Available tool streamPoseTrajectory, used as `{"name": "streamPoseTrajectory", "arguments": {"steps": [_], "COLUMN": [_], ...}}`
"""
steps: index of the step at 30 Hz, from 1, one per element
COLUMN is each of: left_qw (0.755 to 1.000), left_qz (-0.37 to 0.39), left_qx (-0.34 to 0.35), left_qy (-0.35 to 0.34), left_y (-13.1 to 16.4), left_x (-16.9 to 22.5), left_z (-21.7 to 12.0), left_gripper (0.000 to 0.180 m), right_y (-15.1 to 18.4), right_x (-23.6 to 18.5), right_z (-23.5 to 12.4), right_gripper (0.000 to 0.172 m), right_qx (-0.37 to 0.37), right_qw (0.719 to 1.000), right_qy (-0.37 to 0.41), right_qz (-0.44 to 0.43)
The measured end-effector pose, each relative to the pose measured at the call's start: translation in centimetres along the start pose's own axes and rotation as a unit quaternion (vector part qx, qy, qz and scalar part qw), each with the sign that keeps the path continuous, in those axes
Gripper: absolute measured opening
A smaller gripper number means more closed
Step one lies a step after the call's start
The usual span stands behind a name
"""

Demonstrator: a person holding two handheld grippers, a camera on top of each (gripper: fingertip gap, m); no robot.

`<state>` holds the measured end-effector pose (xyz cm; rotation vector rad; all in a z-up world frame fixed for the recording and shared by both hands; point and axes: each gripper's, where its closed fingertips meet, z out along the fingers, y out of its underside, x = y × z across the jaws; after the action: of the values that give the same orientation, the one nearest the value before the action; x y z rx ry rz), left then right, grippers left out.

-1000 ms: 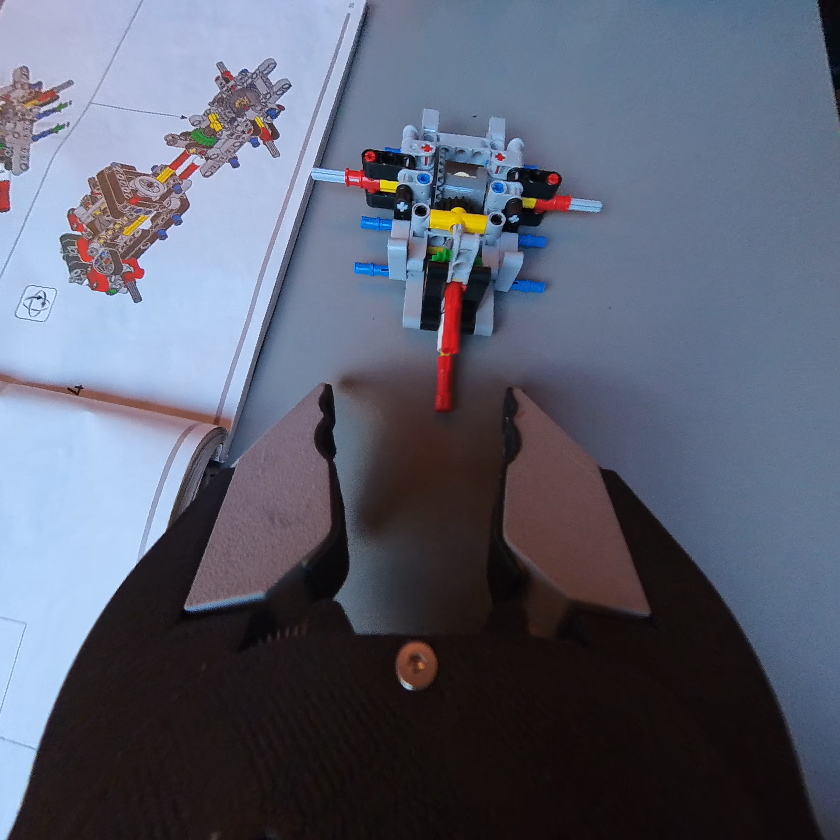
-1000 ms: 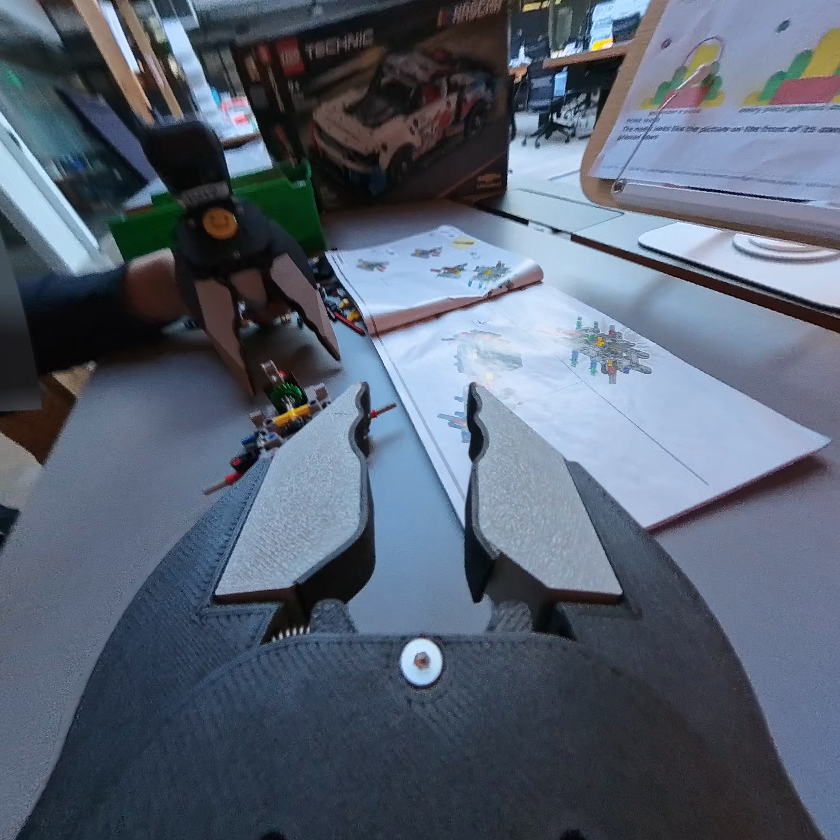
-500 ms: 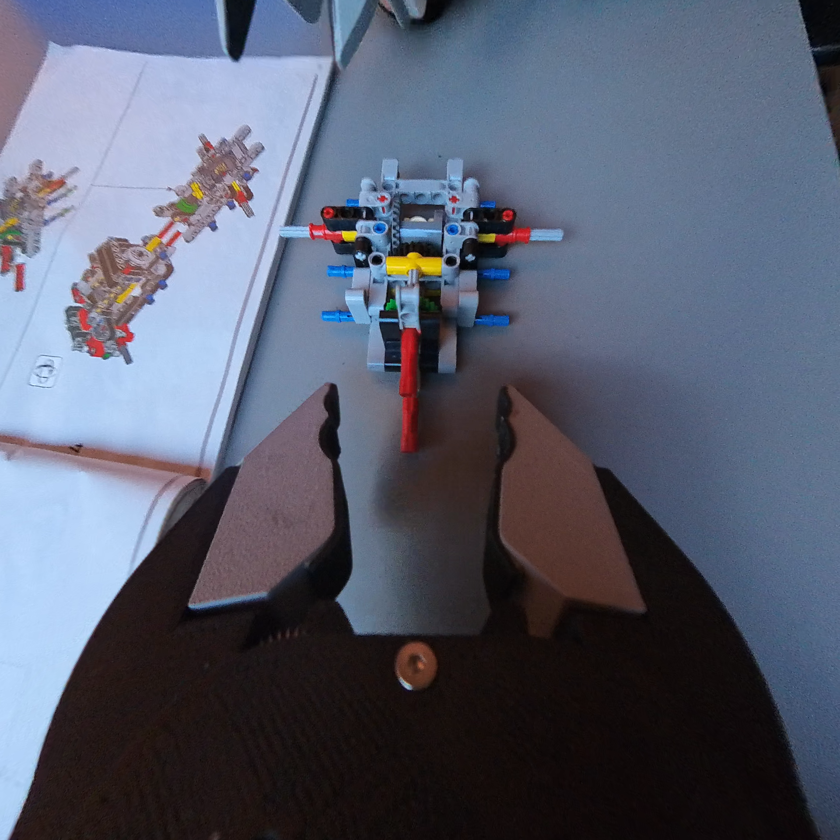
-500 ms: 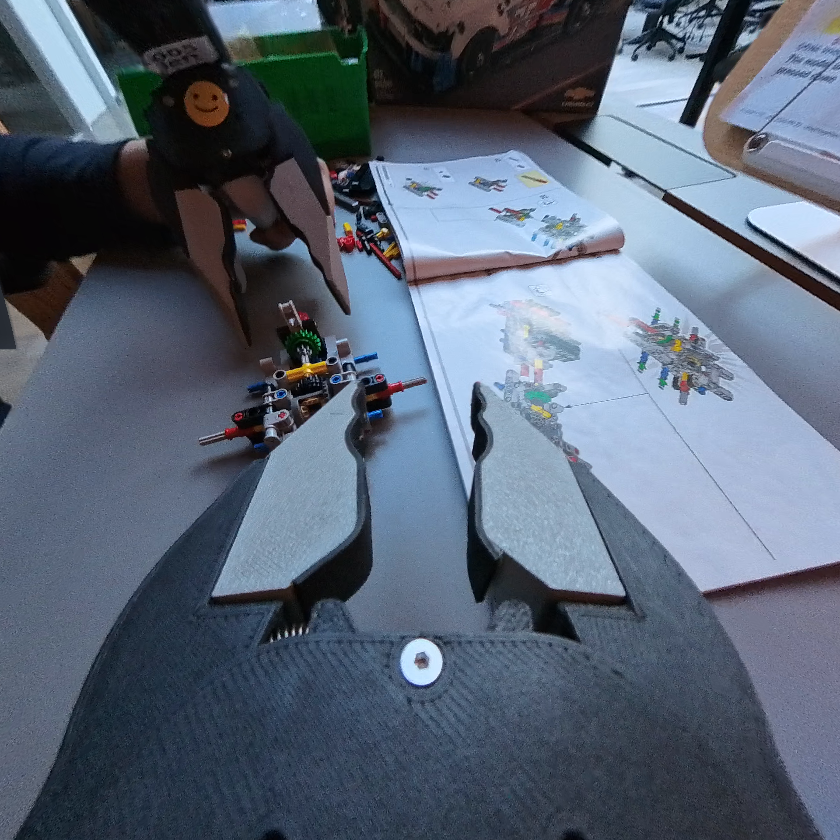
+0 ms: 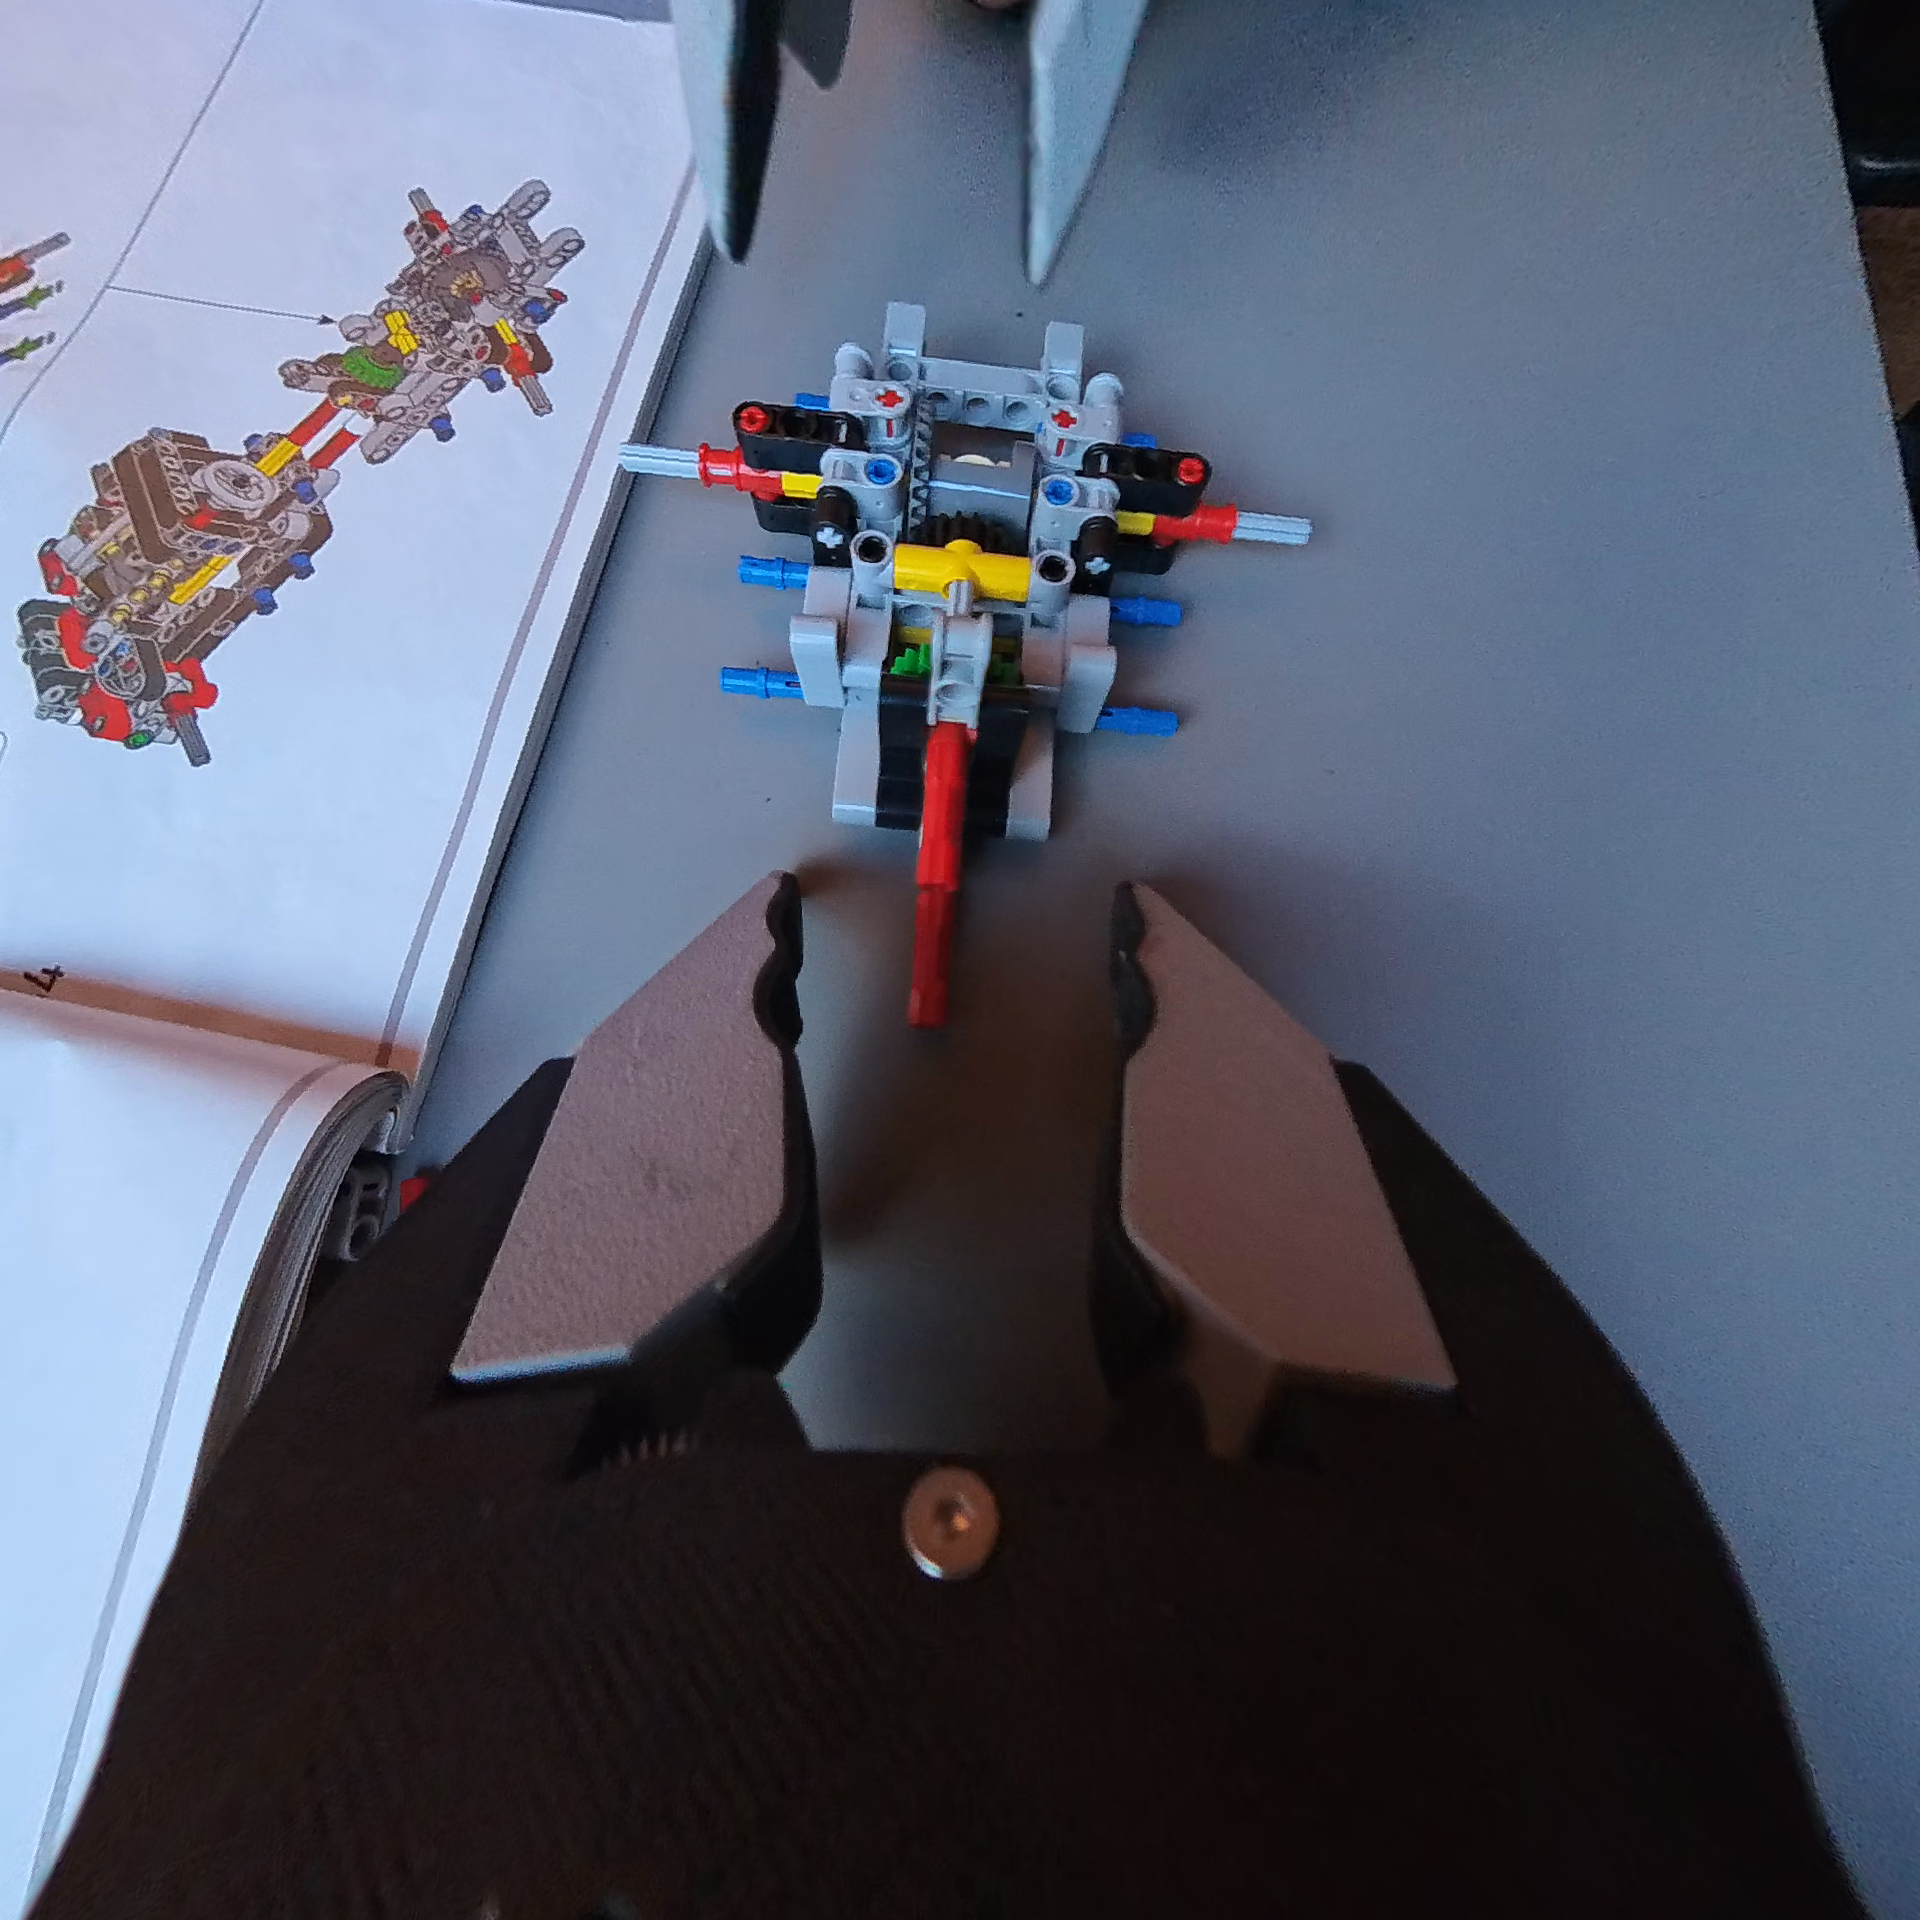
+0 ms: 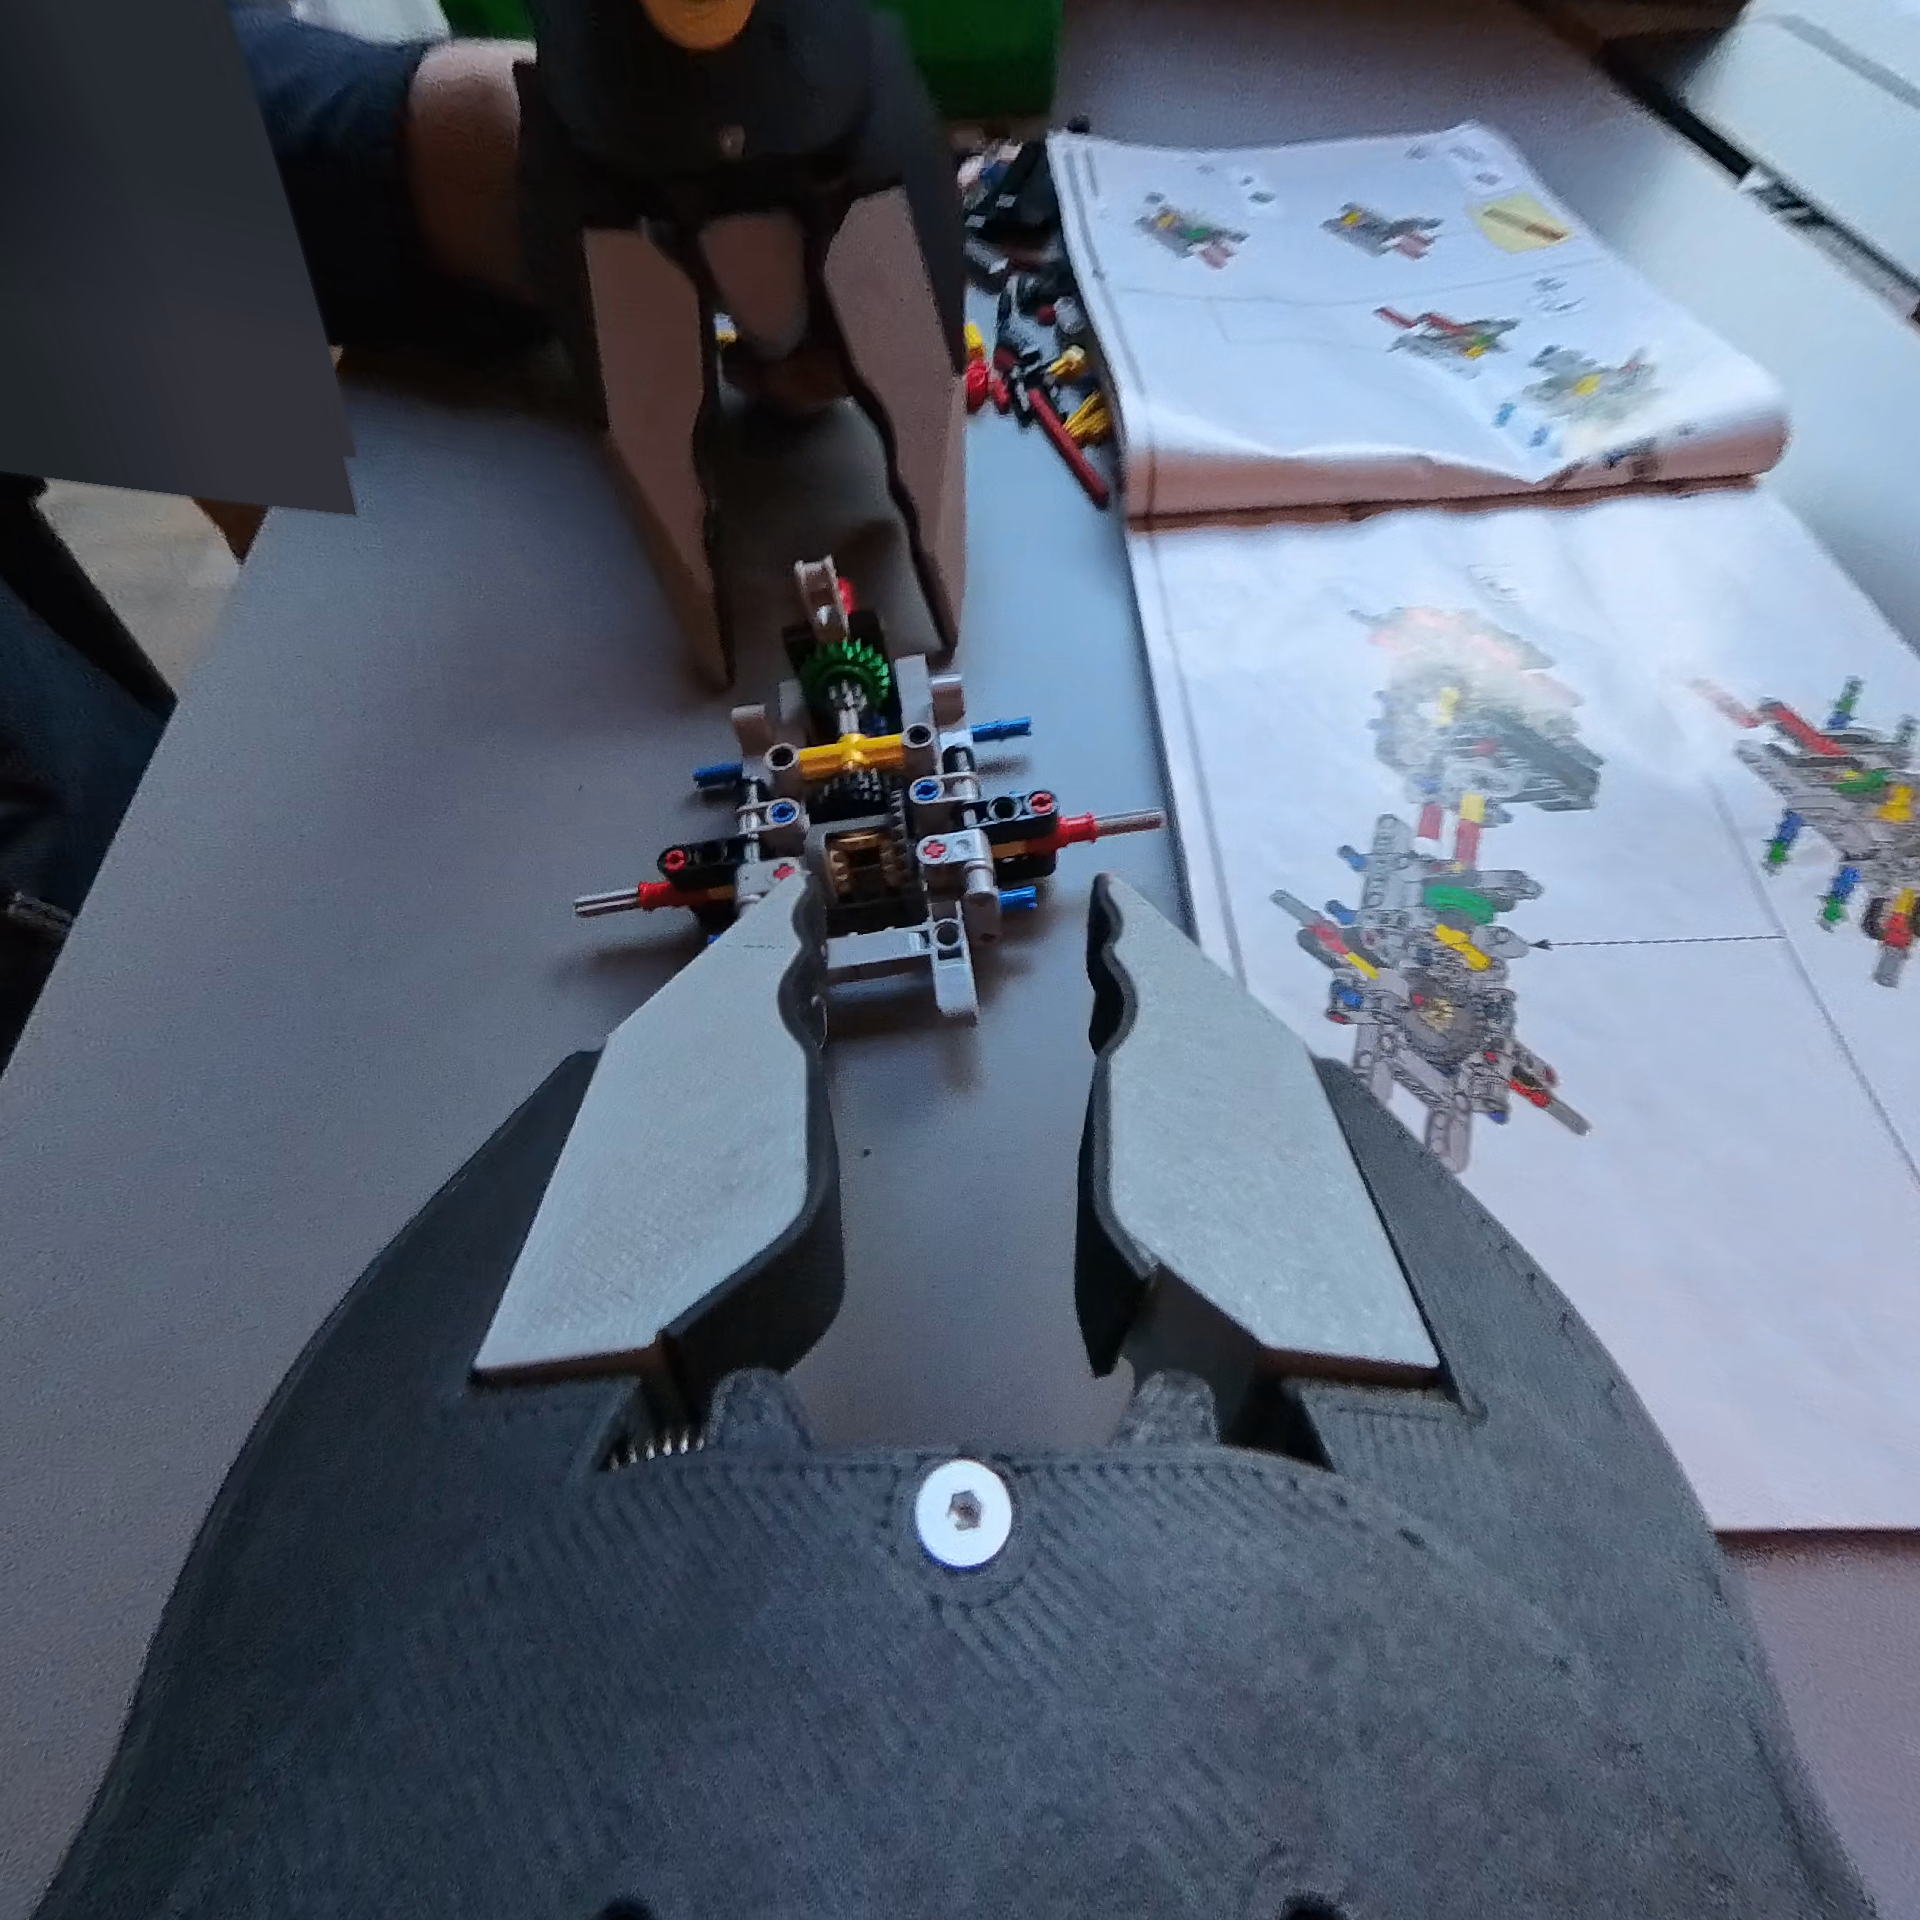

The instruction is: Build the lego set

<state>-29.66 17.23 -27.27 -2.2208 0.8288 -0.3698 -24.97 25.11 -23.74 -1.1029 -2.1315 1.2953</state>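
A small brick-built gear assembly (image 5: pixel 961 561), grey and black with yellow, red and blue pins, lies on the grey table (image 5: pixel 1507 883). Its red axle (image 5: pixel 932 935) points at my left gripper (image 5: pixel 956 899), which is open; the axle's end lies between the fingertips, touched by neither pad. My right gripper (image 6: pixel 948 894) is open at the opposite end of the assembly (image 6: pixel 862 821), and the grey frame end lies between its fingertips without being pinched. Each gripper shows in the other's view: the right one's fingers (image 5: pixel 1060 145) at the top, the left gripper (image 6: pixel 831 655) beyond the assembly.
An open instruction booklet (image 5: pixel 260 520) lies beside the assembly and also shows in the right wrist view (image 6: pixel 1558 987). Loose small parts (image 6: pixel 1039 353) lie behind it, near a green bin (image 6: pixel 987 52). A person's hand (image 6: pixel 457 187) holds the left gripper. There is about 11 cm between the tips of the two grippers.
Both grippers have closed in on the assembly from opposite ends. My left jaws have narrowed around the red axle's end. My right gripper tilted down and its jaws widened.
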Motion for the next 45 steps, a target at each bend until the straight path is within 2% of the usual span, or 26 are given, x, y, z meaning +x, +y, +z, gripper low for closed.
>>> {"name": "streamPoseTrajectory", "arguments": {"steps": [9, 14, 18, 22, 37, 45], "left_qw": [1.000, 1.000, 1.000, 1.000, 1.000, 1.000], "left_qz": [-0.016, -0.022, -0.009, -0.001, -0.002, 0.009], "left_qx": [0.005, 0.008, 0.006, 0.004, 0.005, 0.004], "left_qy": [0.004, 0.018, 0.021, 0.014, 0.017, 0.022], "left_y": [-0.1, -0.5, -0.9, -1.2, -1.2, -1.1], "left_x": [-0.2, -0.1, 0.2, 0.0, 0.0, 0.4], "left_z": [0.0, 0.3, 0.8, 1.1, 1.1, 1.2], "left_gripper": [0.051, 0.052, 0.047, 0.038, 0.038, 0.046], "right_y": [2.4, 3.7, 3.7, 3.7, 3.7, 3.4], "right_x": [-1.4, -1.7, -1.7, -1.7, -1.6, -1.8], "right_z": [0.0, 0.5, 0.7, 0.7, 0.9, 0.7], "right_gripper": [0.064, 0.053, 0.042, 0.041, 0.041, 0.046], "right_qx": [-0.068, -0.110, -0.113, -0.114, -0.115, -0.104], "right_qw": [0.997, 0.993, 0.993, 0.993, 0.993, 0.994], "right_qy": [-0.038, -0.031, -0.025, -0.025, -0.024, -0.034], "right_qz": [0.019, -0.010, -0.025, -0.029, -0.033, -0.027]}}
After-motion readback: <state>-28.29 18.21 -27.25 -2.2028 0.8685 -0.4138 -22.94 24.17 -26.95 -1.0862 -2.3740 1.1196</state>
